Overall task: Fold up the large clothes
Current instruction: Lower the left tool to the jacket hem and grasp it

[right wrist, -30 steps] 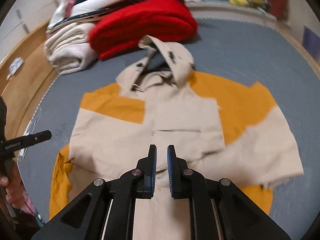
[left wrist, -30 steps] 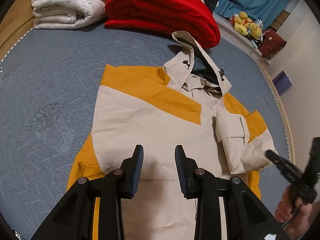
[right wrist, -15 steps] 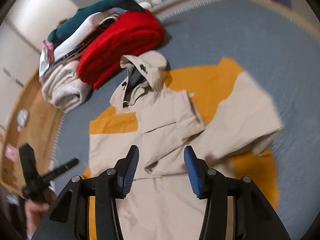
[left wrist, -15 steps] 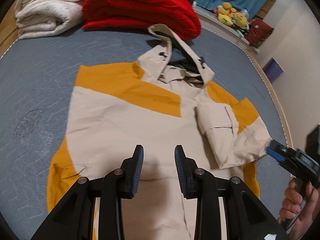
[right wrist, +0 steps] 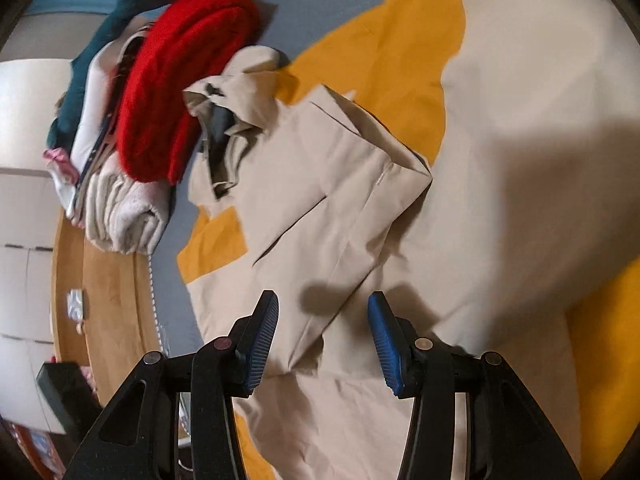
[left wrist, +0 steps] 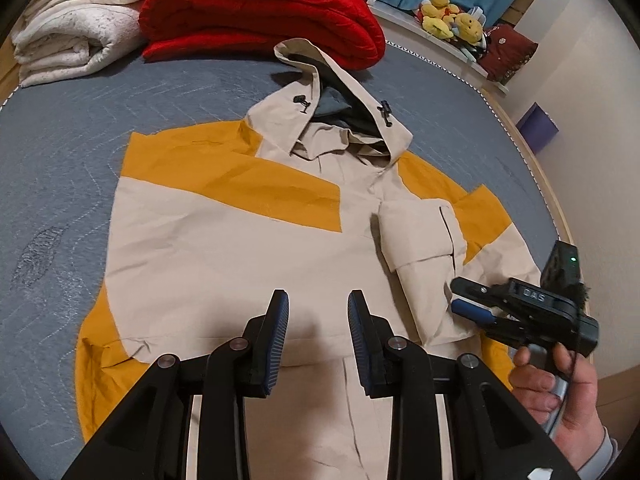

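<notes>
Jacket (left wrist: 248, 264), beige and yellow, lies flat on grey bed (left wrist: 60, 152), hood toward red blanket (left wrist: 260, 4). Left gripper (left wrist: 314, 336) angled down over hem, jaws partly open, empty. Right gripper (right wrist: 322, 332) rolled sideways above folded sleeve (right wrist: 344, 200), jaws apart, gripping nothing.

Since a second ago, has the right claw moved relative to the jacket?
Yes. In the left wrist view, the right claw has come in from the frame's right edge over the jacket, reaching its folded sleeve, jaws open.
</notes>
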{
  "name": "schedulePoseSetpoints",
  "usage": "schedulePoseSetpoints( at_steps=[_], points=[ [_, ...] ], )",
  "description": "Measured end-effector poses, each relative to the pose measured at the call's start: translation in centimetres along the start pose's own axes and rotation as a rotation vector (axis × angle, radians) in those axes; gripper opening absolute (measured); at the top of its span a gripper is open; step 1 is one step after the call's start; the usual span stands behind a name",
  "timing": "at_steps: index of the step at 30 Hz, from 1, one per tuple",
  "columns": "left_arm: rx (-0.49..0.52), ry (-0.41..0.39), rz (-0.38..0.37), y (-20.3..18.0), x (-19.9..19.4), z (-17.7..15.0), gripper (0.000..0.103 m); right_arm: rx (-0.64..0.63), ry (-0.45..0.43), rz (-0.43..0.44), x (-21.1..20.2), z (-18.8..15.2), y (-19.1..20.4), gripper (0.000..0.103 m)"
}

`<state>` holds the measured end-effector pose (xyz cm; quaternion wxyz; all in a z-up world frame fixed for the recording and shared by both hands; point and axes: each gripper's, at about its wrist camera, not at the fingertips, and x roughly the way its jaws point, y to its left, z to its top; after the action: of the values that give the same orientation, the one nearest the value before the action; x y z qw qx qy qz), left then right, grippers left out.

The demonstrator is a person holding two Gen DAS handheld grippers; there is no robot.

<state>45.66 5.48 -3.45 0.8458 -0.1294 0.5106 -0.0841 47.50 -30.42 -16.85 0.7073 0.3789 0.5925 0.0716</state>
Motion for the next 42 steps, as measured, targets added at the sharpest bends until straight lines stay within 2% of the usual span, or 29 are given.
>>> schedulePoseSetpoints(
  at_steps=[2,3,4,7,10,13,15,18,23,27,30,33,39,42],
  points=[
    [-0.003,-0.008,0.002,0.6,-0.5,0.2,0.028,-0.002,-0.009,-0.01,0.7,0.2,0.2,0.045],
    [-0.006,-0.011,0.003,0.8,-0.7,0.2,0.028,-0.013,-0.017,-0.014,1.1,0.2,0.5,0.034],
    [-0.011,-0.015,0.005,1.1,-0.9,0.3,0.028,-0.025,-0.025,-0.025,1.3,0.2,0.7,0.018],
    [-0.034,-0.022,0.011,2.3,-1.4,0.5,0.028,-0.09,-0.077,-0.063,1.4,0.0,2.0,0.005],
    [-0.049,-0.025,0.015,3.3,-1.6,0.7,0.028,-0.219,-0.152,-0.079,0.4,-0.7,4.7,0.003],
    [-0.066,-0.024,0.011,4.0,-1.8,0.8,0.028,-0.432,-0.204,-0.026,-0.8,-2.7,9.2,0.003],
    [-0.084,-0.017,0.001,4.4,-1.7,0.8,0.028,-0.592,-0.18,0.037,-1.0,-4.8,12.3,0.004],
    [-0.107,0.008,-0.017,4.9,-1.2,0.6,0.028,-0.697,-0.081,0.059,0.0,-7.0,14.4,0.009],
    [-0.161,0.078,-0.091,5.7,0.5,0.0,0.028,-0.631,-0.053,0.033,0.0,-7.0,13.9,0.014],
    [-0.208,0.148,-0.138,6.6,2.3,-0.6,0.029,-0.552,-0.099,-0.045,-1.8,-5.7,12.4,0.015],
    [-0.27,0.205,-0.143,7.7,3.9,-1.2,0.031,-0.48,-0.13,-0.101,-3.8,-4.6,10.5,0.015],
    [-0.331,0.252,-0.158,8.5,5.7,-1.9,0.031,-0.432,-0.162,-0.124,-5.5,-3.7,9.1,0.015],
    [-0.362,0.331,-0.066,8.9,8.4,-3.3,0.035,-0.372,-0.248,-0.161,-9.4,-1.7,6.9,0.015],
    [-0.383,0.347,-0.087,8.9,8.9,-3.9,0.036,-0.308,-0.306,-0.166,-11.2,-0.5,5.9,0.015]
  ],
)
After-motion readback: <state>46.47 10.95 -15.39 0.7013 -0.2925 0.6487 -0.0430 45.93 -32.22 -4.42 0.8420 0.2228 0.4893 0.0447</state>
